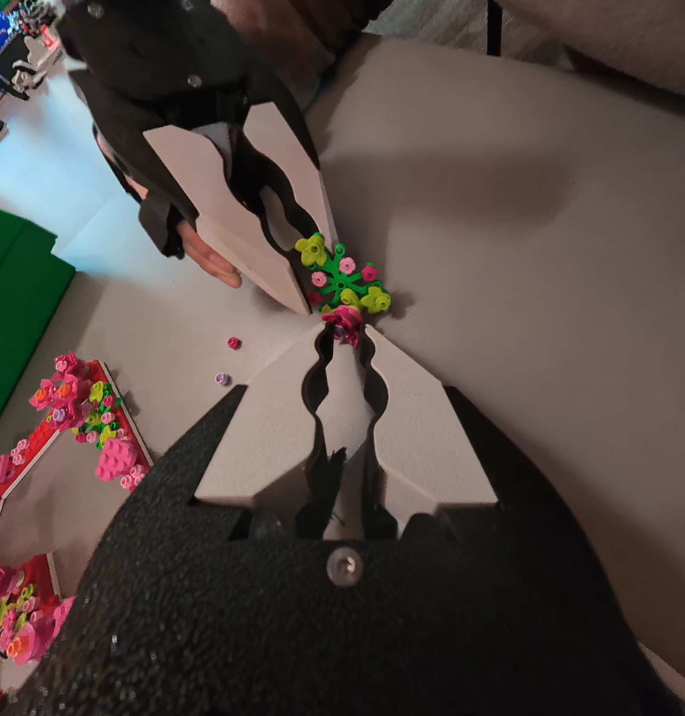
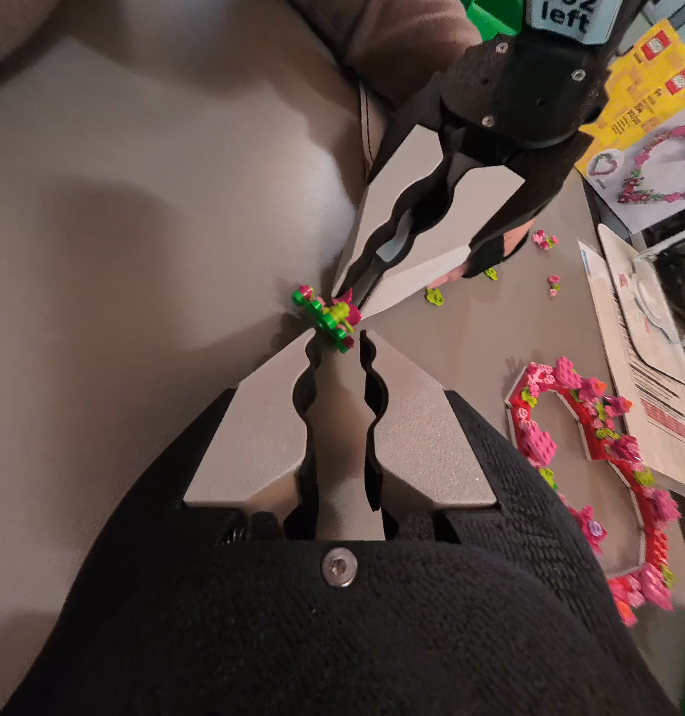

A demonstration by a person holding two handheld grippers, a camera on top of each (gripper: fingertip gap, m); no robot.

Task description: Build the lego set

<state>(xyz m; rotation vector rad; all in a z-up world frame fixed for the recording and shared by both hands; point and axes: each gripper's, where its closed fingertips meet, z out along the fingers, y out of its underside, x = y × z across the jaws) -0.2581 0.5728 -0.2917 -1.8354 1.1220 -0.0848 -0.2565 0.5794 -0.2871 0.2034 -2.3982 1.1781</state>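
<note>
- Your left gripper (image 1: 344, 329) has its jaws narrowed onto a magenta flower piece (image 1: 342, 321), which sits pinched at the very tips.
- That flower touches the lower edge of the green leaf sprig (image 1: 339, 281) — a branched green piece carrying lime-yellow blooms and small pink studs, with the grey desk (image 1: 526, 310) behind it.
- Your right gripper (image 2: 339, 333) meets the sprig (image 2: 325, 319) from the opposite side; its jaws stand narrowly apart with the sprig at their tips, but whether they actually clamp it you cannot tell from either view.
- Just left of your left gripper, two loose studs lie on the desk: a dark pink one (image 1: 234, 342) and a lilac one (image 1: 222, 379), near each other.
- Farther left lies the heart-shaped frame (image 1: 42, 438) — red with a white edge, thick with pink flowers and lime leaves — well apart from the sprig.
- In the right wrist view, lime pieces (image 2: 435, 296) and small pink clusters (image 2: 545, 239) are scattered beyond the left gripper.
- At the far right edge sit a paper booklet (image 2: 650, 407) and the yellow box (image 2: 650, 77).
</note>
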